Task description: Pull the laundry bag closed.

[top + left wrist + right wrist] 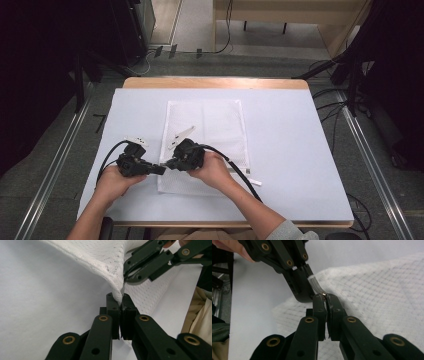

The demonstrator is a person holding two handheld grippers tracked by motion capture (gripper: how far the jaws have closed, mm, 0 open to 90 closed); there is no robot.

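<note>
A white mesh bag [207, 135] lies flat in the middle of the bench [290, 150], which is covered in a pale sheet. Both claws meet at the bag's near left edge. From above, the person's hands and the black claw bodies cover that edge, so the contact itself is hidden there.

The left gripper view shows more: the left claw [120, 305] is clamped tight on a lifted fold of the mesh, the fabric rising in a ridge out of its tips. Just above it, the right claw [128, 278] is also closed on the same edge, though what sits between its tips is hard to read from that angle.

In the right gripper view the right claw [325, 297] is closed on something small and shiny at the bag's edge, possibly a zipper pull, but it is too tiny and blurred to name with certainty. A short ribbed white strip [315, 283] sticks out beside the left claw [302, 291] there.

The bag's near left corner is hidden under the hands. A white tag [254, 181] lies by the right forearm, partly covered by the cable [235, 167].
</note>
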